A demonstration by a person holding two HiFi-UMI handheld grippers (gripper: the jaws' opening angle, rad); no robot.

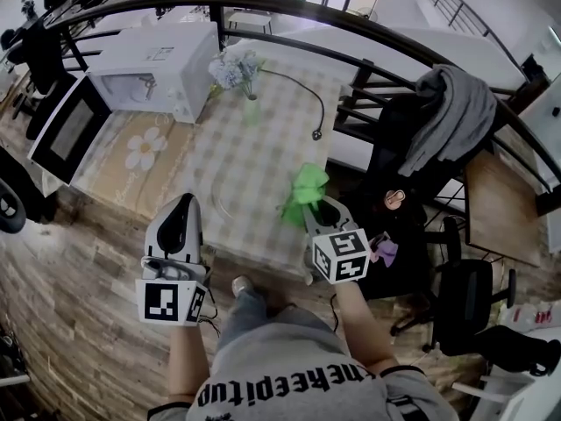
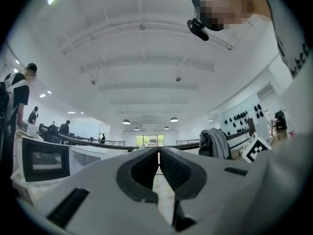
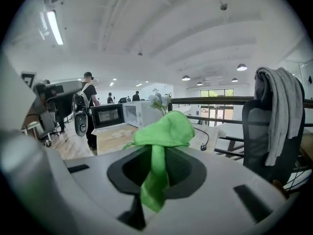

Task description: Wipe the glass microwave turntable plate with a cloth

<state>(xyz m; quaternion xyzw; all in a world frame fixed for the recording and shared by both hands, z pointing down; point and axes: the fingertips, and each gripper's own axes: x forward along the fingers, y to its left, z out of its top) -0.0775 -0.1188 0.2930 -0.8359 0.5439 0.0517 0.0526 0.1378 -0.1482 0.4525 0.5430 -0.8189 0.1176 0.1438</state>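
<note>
Flat on the checked tablecloth (image 1: 263, 147), close to the table's (image 1: 230, 254) near edge: the glass turntable plate (image 1: 245, 204), clear and faint, only its curved rim showing against the checks. Round, so no long axis to name; face up.

Pinched in the right gripper (image 1: 317, 209) (image 3: 155, 153), jaws clamped on it: a green cloth (image 1: 305, 189) (image 3: 164, 131). Narrow where gripped, bunched into a loose cap beyond the fingertips. Long axis along the jaws, free end pointing toward the table's far edge. Held at the table's right edge, near the near right corner, just right of the plate; contact with the plate not possible to tell.

Left gripper (image 1: 184, 204) (image 2: 158, 153) at the near edge, left of the plate and apart from it, jaws pressed together and empty, ribbed pads (image 2: 146, 168) meeting at the tips.

Plate between the two grippers, slightly beyond their tips and nearer the right one.

At the far left corner, a white microwave (image 1: 162, 68) with its dark door (image 1: 66, 130) swung open to the left. Beside it, at the far edge, a vase of flowers (image 1: 237, 68). From there a black cable (image 1: 307, 90) curving along the right side. Off the right edge, a chair (image 1: 394, 147) draped with a grey garment (image 1: 456, 112).
</note>
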